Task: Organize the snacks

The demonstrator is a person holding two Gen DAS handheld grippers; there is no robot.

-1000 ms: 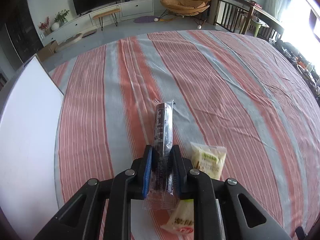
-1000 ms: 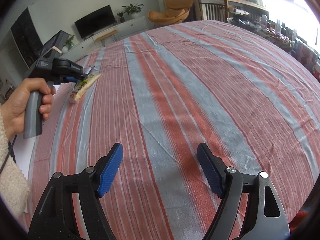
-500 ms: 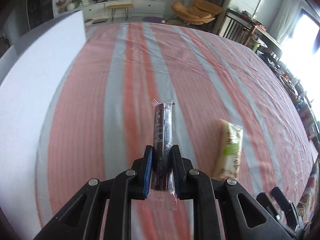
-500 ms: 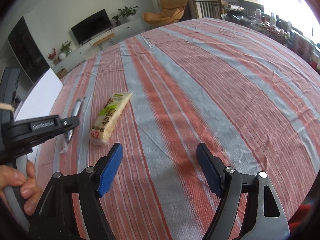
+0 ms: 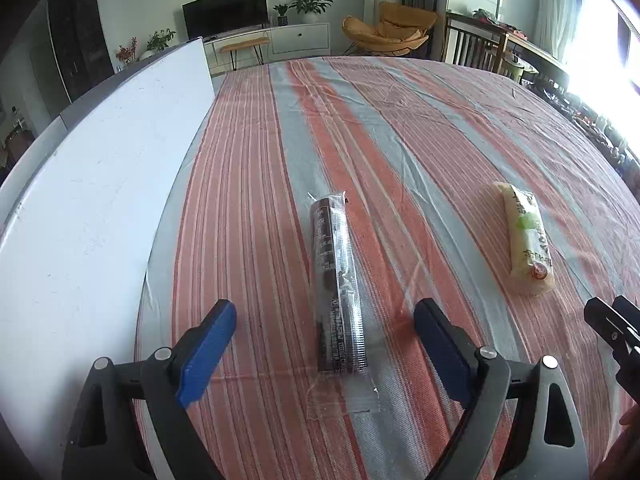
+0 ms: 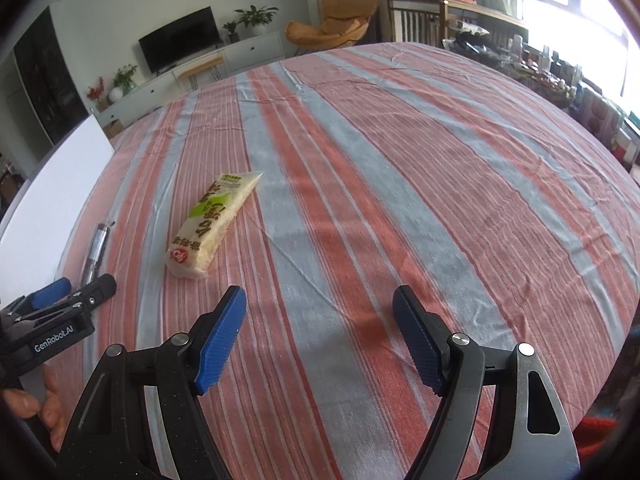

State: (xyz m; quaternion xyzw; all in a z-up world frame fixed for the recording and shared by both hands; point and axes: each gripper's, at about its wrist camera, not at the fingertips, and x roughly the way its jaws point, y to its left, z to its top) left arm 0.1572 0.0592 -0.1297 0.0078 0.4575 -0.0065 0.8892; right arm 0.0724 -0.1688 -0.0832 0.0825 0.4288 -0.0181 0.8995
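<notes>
Striped cloth surface (image 5: 400, 128), left gripper (image 5: 324, 344) fingers spread wide astride a dark bar (image 5: 336, 288) in clear crinkly wrap, untouched, right gripper (image 6: 320, 336) fingers wide, empty, pale soft packet (image 6: 212, 224) nearby.

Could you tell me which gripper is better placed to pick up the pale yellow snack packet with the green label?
Right. The open right gripper faces the pale yellow green-labelled snack packet, empty. The left gripper straddles the dark wrapped snack bar.

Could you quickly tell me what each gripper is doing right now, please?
Left gripper: open, holding nothing; the dark snack bar lies between its fingers.
Right gripper: open, empty.
</notes>
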